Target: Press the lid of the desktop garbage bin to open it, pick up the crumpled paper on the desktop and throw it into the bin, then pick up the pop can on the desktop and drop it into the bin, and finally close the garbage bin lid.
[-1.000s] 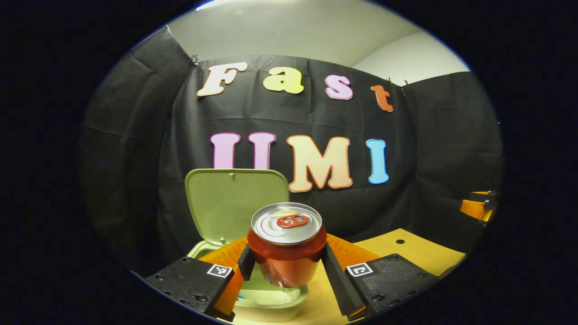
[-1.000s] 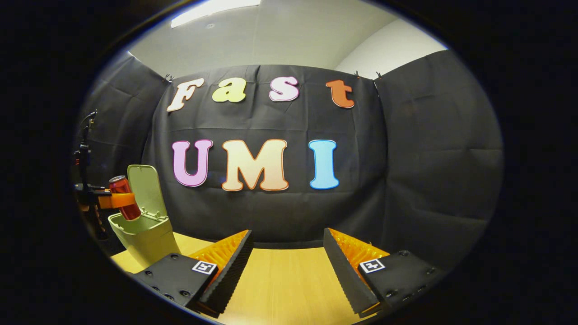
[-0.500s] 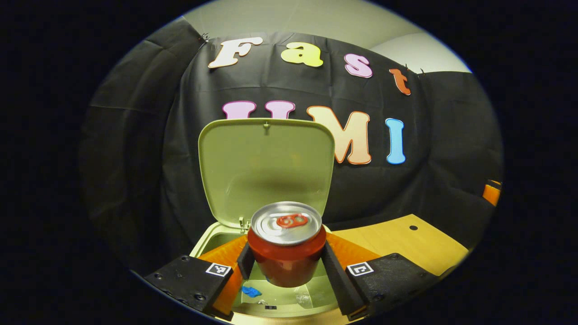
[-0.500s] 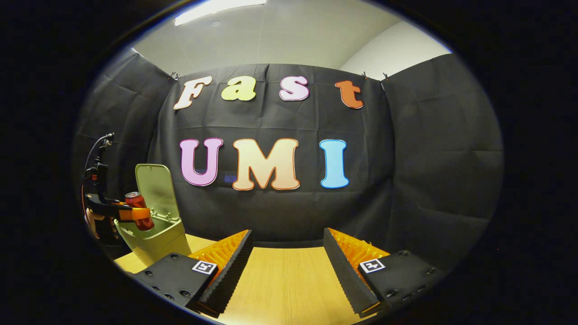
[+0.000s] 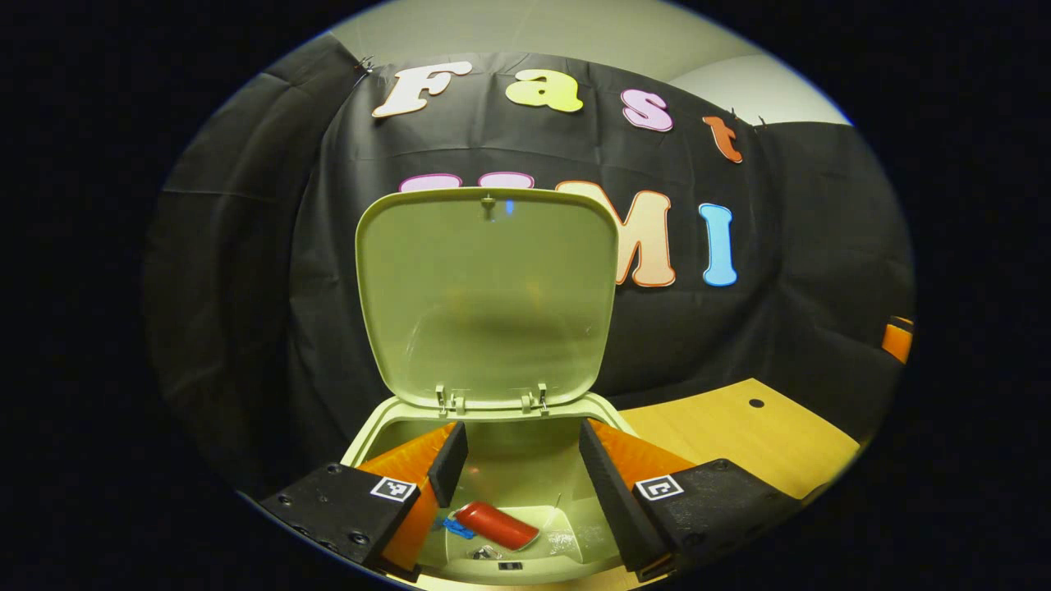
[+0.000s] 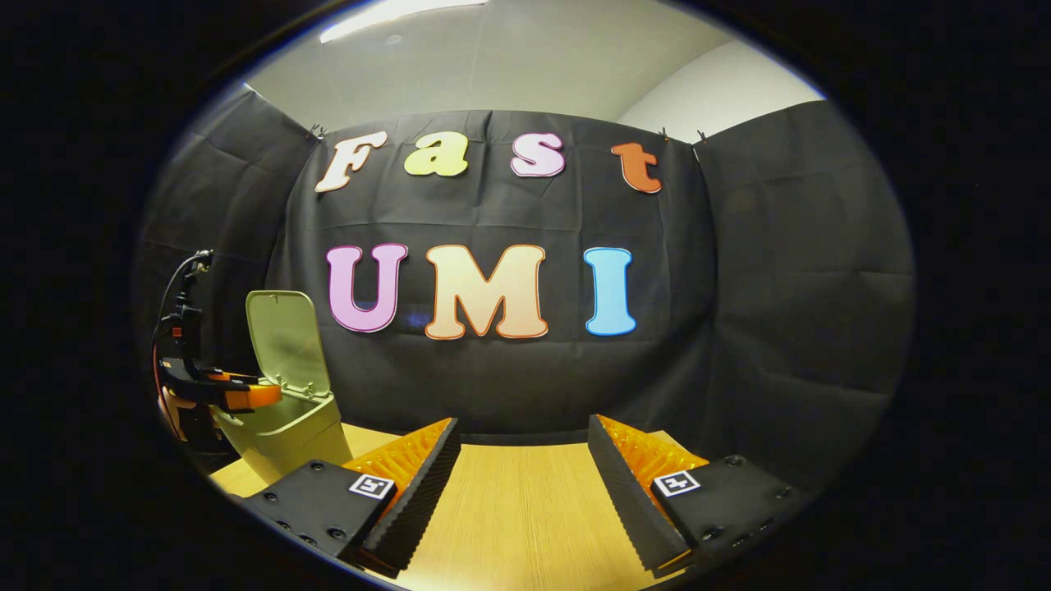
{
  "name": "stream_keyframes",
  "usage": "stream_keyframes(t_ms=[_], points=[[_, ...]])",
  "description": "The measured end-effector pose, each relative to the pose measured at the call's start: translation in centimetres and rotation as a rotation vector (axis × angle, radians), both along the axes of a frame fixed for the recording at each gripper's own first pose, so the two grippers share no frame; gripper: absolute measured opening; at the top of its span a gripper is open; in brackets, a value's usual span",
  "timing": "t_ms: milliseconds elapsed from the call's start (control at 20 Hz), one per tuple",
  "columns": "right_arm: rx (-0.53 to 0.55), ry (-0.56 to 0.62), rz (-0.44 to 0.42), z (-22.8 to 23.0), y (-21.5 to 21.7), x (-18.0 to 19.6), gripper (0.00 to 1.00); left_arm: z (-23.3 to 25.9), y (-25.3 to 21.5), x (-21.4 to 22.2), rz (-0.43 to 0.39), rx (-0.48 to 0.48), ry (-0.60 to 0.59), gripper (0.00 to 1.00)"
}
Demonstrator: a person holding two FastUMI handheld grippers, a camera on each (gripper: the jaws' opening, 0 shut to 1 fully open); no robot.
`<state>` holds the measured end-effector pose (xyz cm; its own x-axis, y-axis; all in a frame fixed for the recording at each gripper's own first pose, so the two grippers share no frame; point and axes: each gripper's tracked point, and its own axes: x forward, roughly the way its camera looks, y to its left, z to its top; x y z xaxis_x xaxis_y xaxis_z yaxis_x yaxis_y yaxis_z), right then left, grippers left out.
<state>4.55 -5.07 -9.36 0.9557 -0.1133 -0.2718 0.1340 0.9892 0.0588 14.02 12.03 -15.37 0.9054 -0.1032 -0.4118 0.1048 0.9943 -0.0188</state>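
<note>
The pale green bin (image 5: 361,435) stands with its lid (image 5: 486,295) raised upright. Inside on its bottom lies the red pop can (image 5: 497,525) on its side, next to a blue scrap (image 5: 456,527). My left gripper (image 5: 516,447) hovers open over the bin's mouth, nothing between its fingers. In the right gripper view the bin (image 6: 283,427) is at the far left with its lid (image 6: 287,341) up, and the left gripper (image 6: 246,394) sits above its opening. My right gripper (image 6: 521,460) is open over the wooden table (image 6: 509,525), holding nothing.
Black cloth walls close off the back and sides. The wooden table top (image 5: 739,435) stretches right of the bin, with a small dark hole (image 5: 755,403) in it. An orange object (image 5: 897,338) sits at the far right edge.
My left gripper has opened and the pop can has dropped out of it to the bin's bottom. The right gripper has barely moved.
</note>
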Motion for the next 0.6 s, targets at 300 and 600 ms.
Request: stream_keyframes(t_ms=[300,600], points=[[0.011,0.010,0.018,-0.2,0.2,0.2,0.98,3.4,-2.5,-0.8,-0.018,0.006,-0.080,0.82],[0.024,0.011,0.055,-0.2,0.5,0.5,0.99,5.9,-6.9,-2.7,-0.041,-0.042,-0.125,0.83]])
